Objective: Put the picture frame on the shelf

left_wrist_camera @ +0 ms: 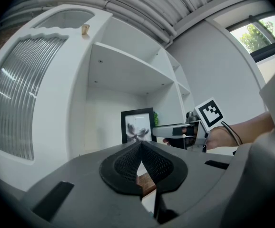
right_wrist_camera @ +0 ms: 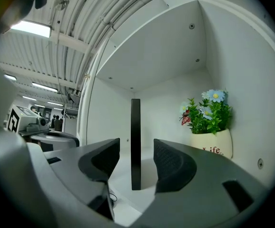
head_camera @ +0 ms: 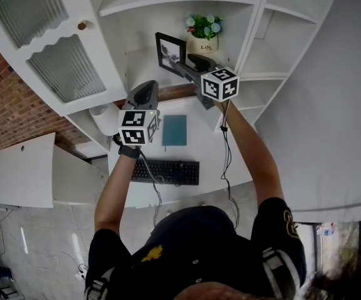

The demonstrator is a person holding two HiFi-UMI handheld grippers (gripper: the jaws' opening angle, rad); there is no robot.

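Picture frame (right_wrist_camera: 135,144) stands upright on the white shelf (right_wrist_camera: 122,171), edge-on between the jaws of the right gripper (right_wrist_camera: 136,152). The jaws are spread wide, with a gap on each side of the frame, so neither pad touches it. Only its thin black edge shows here; the picture side appears in the left gripper view, partly crossed by the right gripper. A potted plant (right_wrist_camera: 210,136) sits just beside it. The left gripper (left_wrist_camera: 141,144) is held lower, its jaws pressed together on nothing
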